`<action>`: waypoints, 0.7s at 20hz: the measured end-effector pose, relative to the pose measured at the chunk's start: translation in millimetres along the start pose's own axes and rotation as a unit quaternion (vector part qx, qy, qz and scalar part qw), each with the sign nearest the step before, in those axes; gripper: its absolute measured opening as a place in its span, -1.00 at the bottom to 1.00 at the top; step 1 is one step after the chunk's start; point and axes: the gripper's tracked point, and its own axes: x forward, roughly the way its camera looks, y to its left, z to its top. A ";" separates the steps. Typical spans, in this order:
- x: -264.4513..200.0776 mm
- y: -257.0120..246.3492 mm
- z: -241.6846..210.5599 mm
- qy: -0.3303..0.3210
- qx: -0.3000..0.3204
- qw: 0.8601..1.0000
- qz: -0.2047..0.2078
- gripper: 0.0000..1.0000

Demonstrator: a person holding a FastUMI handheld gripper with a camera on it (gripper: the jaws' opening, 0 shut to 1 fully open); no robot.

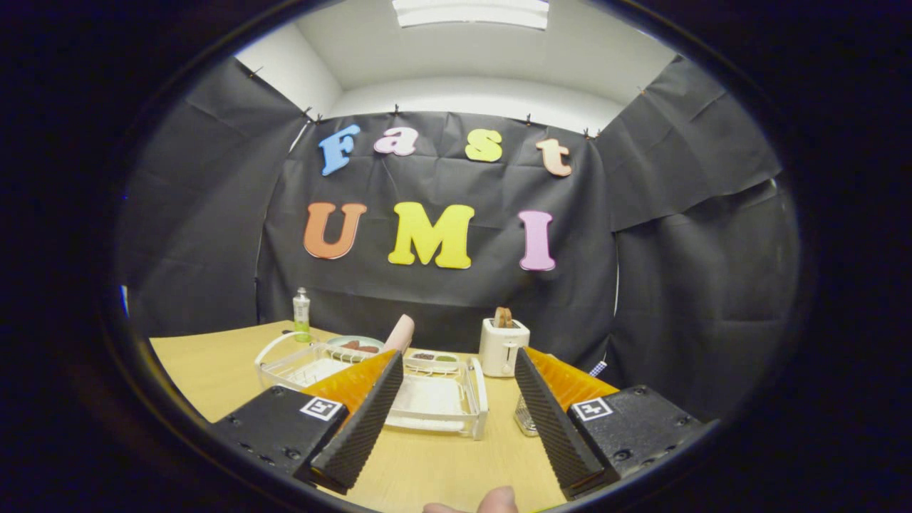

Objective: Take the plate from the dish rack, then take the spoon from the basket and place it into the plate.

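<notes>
My gripper is held open above the wooden table, with nothing between its fingers. Just ahead of the fingers lies a white dish rack. A pink plate stands on edge at the rack's far left corner, partly hidden by my left fingertip. Left of the rack sits a white wire basket with a handle; its contents are too small to make out. A small metal mesh holder peeks out from behind my right finger.
A white toaster with bread in it stands beyond the rack on the right. A green-tinted bottle stands at the table's back left. A dish of food and a small food tray lie behind the rack. A person's fingertip shows below the fingers.
</notes>
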 end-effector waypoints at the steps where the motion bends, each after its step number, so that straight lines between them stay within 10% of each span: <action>1: 0.0 1.2 -0.2 0.001 -0.001 1.000 0.001 1.00; 14: 16.4 7.2 6.2 0.023 -0.010 1.000 0.009 1.00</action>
